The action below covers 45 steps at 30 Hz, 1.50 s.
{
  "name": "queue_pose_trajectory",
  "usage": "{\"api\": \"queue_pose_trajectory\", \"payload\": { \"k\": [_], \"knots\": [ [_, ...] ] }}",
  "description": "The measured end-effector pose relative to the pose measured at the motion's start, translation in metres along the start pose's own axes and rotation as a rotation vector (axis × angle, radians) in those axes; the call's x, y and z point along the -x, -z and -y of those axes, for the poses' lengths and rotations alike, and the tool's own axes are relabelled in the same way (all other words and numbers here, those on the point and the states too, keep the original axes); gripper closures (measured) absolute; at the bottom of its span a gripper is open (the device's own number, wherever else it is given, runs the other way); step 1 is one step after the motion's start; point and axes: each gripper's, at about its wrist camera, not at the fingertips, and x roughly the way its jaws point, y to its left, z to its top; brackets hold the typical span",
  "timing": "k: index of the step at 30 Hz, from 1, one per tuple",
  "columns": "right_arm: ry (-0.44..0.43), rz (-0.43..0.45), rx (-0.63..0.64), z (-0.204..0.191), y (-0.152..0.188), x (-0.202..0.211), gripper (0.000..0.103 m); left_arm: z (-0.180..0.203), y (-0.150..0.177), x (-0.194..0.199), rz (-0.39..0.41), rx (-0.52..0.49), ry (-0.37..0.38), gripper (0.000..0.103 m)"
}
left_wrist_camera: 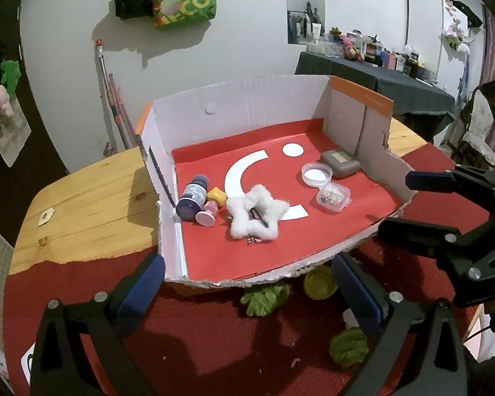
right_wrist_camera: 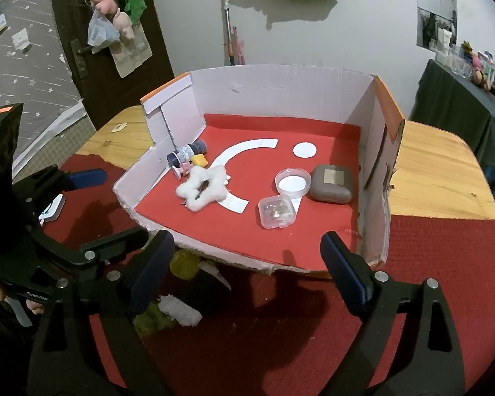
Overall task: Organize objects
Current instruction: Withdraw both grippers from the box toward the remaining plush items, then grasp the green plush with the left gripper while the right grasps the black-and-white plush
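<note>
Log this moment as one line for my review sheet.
left hand-held gripper: open, empty | right hand-held gripper: open, empty | cardboard box: white fluffy star, purple bottle inside

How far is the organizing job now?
Done: a bottle, white fluffy star, two clear containers and a grey case lie in the cardboard box. In hand: nothing; left gripper and right gripper are open. Left: green pieces and a yellow lid outside.
</note>
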Motion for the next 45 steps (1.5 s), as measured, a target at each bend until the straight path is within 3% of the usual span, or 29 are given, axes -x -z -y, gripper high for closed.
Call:
{"api": "queue_pose_trajectory", "payload": {
  "k": [18,33,34,38,40,45],
  "knots": [
    [-0.012,0.012,0.007,-0.01,0.013,0.015,0.01,-0.001,0.015,0.008,-0.009,0.027,0.01,0.0],
    [-0.02,-0.03,0.011,-0.018,0.038,0.008,0.011,-0.006,0.035,0.005,-0.04,0.053,0.034,0.0],
    [-0.019,-0.033,0.012,-0.019,0.039,0.007,0.012,-0.006,0.036,0.004,-0.042,0.054,0.035,0.001],
    [-0.015,-0.053,0.017,-0.02,0.044,0.001,0.038,-0.007,0.038,0.0,-0.054,0.061,0.044,0.009],
    [-0.018,-0.066,0.014,-0.019,0.045,-0.003,0.045,-0.007,0.039,-0.004,-0.066,0.065,0.051,0.014],
    [-0.035,-0.08,-0.002,-0.018,0.046,-0.011,0.049,-0.008,0.04,-0.015,-0.093,0.073,0.066,0.026]
  ]
}}
